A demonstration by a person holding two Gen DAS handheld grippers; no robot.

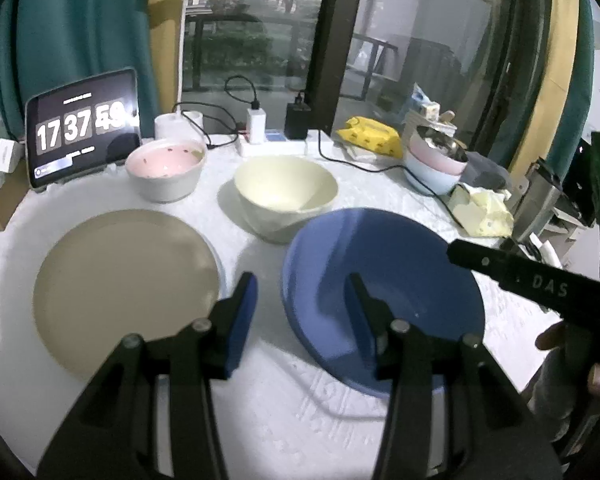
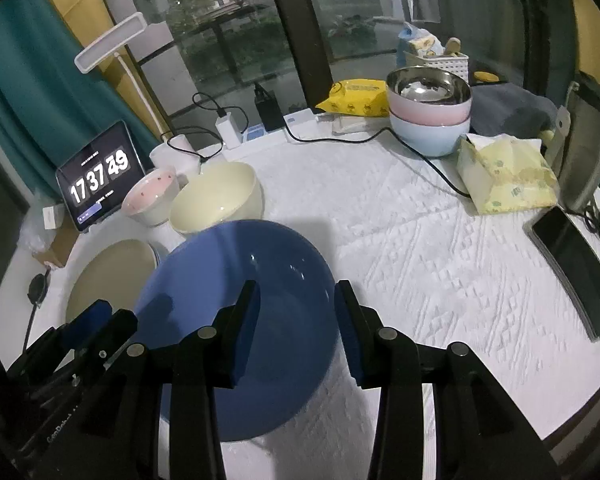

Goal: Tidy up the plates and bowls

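**Blue plate next: take it by the rim**

Tabletop [image 2: 420, 248] holds the blue plate [image 1: 380, 296], beige plate [image 1: 128, 280] just left of it, cream bowl [image 1: 286, 192] behind. Both tongs apart, empty: left tongs [image 1: 302, 292] straddle the blue plate's left rim, right tongs [image 2: 296, 300] its right rim. You pinch the rim squarely, then stack it on the beige plate.

Left gripper [image 1: 302, 300]: black angular linkage arms, round silver pivot pins, blue pads on the inner finger faces. Right gripper [image 2: 296, 308]: same build; its black body carries white lettering "DAS".
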